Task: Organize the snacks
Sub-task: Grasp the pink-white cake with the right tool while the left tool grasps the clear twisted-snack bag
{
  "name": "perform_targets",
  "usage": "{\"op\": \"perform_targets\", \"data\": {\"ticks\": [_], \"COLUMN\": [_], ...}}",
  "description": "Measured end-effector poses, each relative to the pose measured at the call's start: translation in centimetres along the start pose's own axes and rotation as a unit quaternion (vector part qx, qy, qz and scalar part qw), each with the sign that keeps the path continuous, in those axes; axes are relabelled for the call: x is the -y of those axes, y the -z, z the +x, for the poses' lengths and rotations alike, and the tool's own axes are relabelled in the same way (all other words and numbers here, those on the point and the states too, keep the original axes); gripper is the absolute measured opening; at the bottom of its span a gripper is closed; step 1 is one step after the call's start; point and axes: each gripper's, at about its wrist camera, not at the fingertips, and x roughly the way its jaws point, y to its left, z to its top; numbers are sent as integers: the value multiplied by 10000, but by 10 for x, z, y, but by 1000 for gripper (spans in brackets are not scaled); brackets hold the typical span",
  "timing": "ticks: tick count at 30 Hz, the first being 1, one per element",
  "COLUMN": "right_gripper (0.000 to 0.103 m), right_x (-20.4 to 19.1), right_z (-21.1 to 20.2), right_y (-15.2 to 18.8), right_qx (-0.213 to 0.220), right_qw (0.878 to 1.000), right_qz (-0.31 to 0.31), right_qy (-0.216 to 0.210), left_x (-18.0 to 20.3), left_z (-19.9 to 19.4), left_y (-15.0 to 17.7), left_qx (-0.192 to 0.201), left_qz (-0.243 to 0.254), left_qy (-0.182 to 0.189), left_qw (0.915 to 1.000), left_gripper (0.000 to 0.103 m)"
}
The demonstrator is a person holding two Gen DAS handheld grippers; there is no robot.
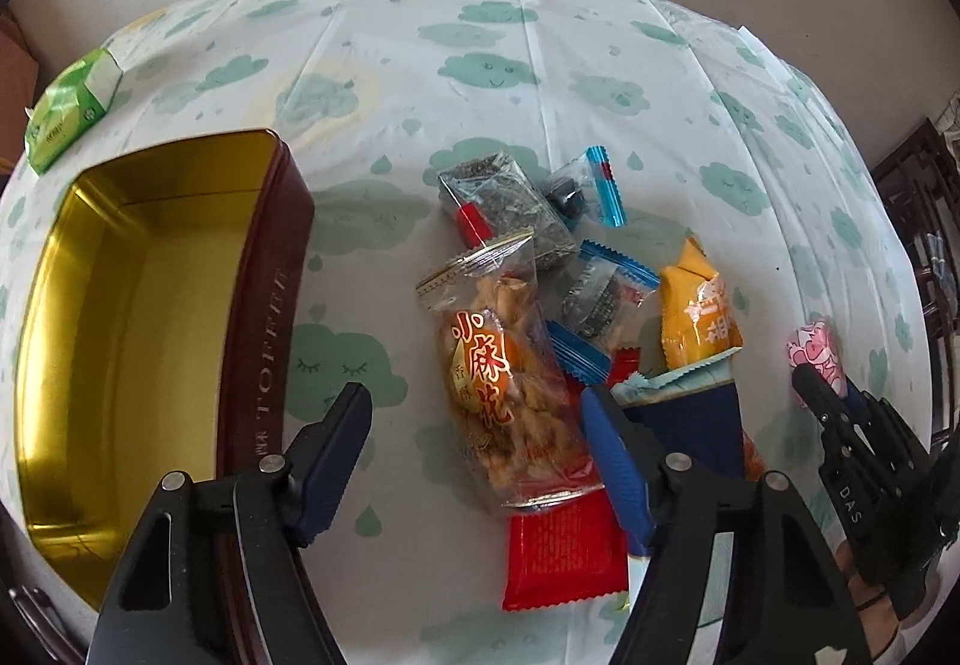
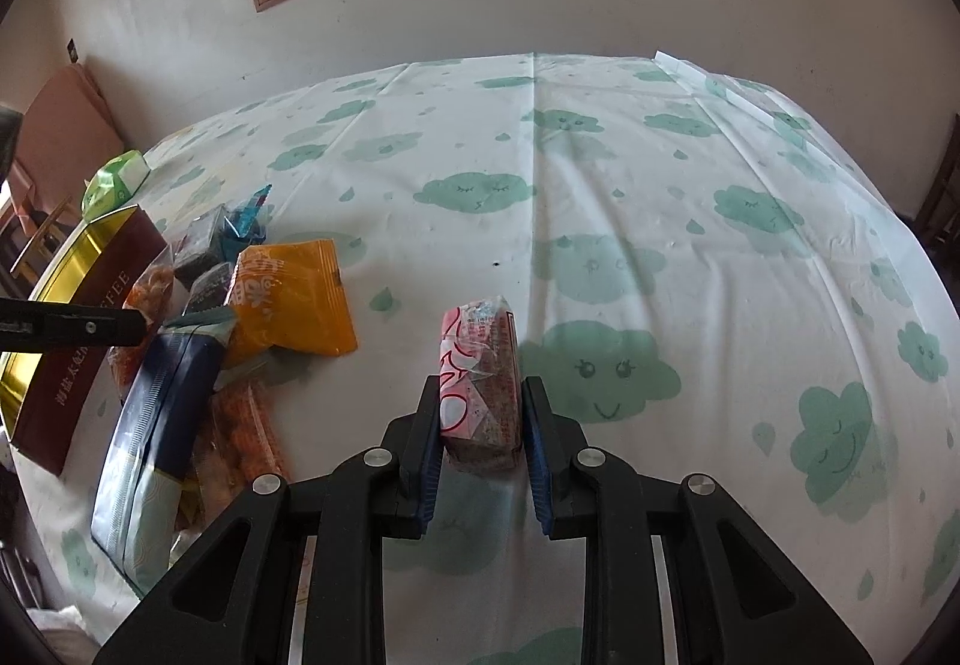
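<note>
Left wrist view: the left gripper (image 1: 474,419) hangs with jaws apart, astride the twisted-snack packet (image 1: 504,383) at lower centre; its long axis runs up the frame, along the fingers. The empty tin (image 1: 273,269) sits at left, nearer this hand.

Right wrist view: the right gripper (image 2: 480,431) has its jaws clamped on the pink-wrapped bar (image 2: 480,371), which points up-frame, with the tin far left.

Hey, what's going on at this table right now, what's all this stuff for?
A person is sorting snacks with two handheld grippers. The right gripper is shut on a pink-and-white wrapped snack bar, held over the cloud-print tablecloth. The left gripper hangs open over a clear packet of fried twists in the snack pile, gripping nothing. Beside the pile stands a dark red rectangular tin with a gold inside, with no snacks in it.
</note>
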Motion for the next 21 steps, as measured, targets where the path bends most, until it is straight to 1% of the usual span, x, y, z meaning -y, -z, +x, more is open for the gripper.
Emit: {"op": "perform_targets", "data": {"ticks": [1, 3, 7, 14, 17, 21], "right_gripper": [26, 26, 26, 26, 26, 26], "right_x": [0, 1, 1, 1, 1, 0], "right_z": [0, -1, -1, 0, 0, 1], "right_y": [0, 0, 1, 0, 0, 0], "right_qx": [0, 4, -3, -21, -28, -47], "right_qw": [10000, 10000, 10000, 10000, 10000, 10000], "right_qz": [-6, -12, 1, -7, -7, -27], "right_qy": [6, 10, 1, 4, 3, 32], "left_x": [0, 0, 1, -1, -1, -4], "left_z": [2, 6, 10, 6, 3, -2], "left_y": [0, 0, 2, 5, 8, 11], "left_qx": [-19, -70, -160, -53, 12, 42], "left_qz": [4, 26, 46, 174, 297, 355], "left_qy": [15, 88, 240, 298, 197, 217], "left_qw": [10000, 9999, 9996, 9994, 9994, 9991], "left_gripper": [67, 62, 45, 38, 38, 38]}}
